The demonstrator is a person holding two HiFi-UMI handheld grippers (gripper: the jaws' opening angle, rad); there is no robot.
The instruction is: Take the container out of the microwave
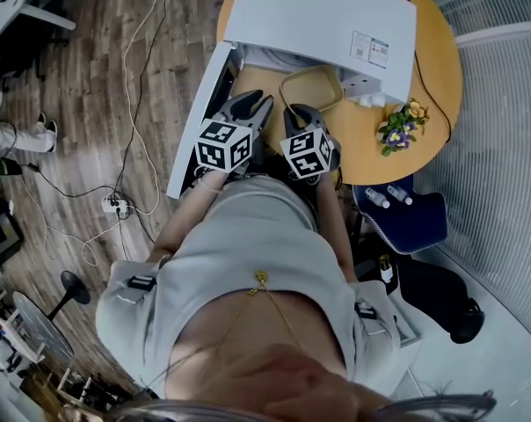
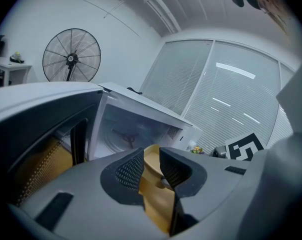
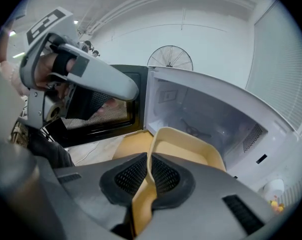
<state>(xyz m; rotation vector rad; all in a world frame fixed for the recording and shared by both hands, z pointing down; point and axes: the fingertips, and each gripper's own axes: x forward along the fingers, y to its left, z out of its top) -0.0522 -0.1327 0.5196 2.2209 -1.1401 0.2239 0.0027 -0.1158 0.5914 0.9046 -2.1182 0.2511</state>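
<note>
Right gripper (image 3: 148,176): closed firmly on the near rim of the tan container (image 3: 191,144), with the thin wall pinched between both ribbed pads.

Container: outside the microwave (image 1: 318,16), just in front of its open cavity and above the round wooden table (image 1: 432,69). Cannot tell whether resting on the table or held just off it.

Microwave cavity: white inside, with a three-armed turntable hub on its floor.

Door (image 3: 106,109): swung wide open to the microwave's left, with a dark mesh window.

Left gripper (image 2: 151,164): jaws a narrow gap apart and gripping nothing. Held up in front of the microwave's door, left of the container and clear of it, with tan showing through the gap.

Writing: a pale two-part sticker (image 1: 371,49) on the microwave's top near its right edge, print too small to read. Black-and-white square marker patterns, no letters, on the left cube (image 1: 223,145) and the right cube (image 1: 308,154).

Right of the microwave, on the table: a small bunch of flowers (image 1: 402,123).

Beyond the microwave, by the wall: a standing fan (image 2: 71,55).
</note>
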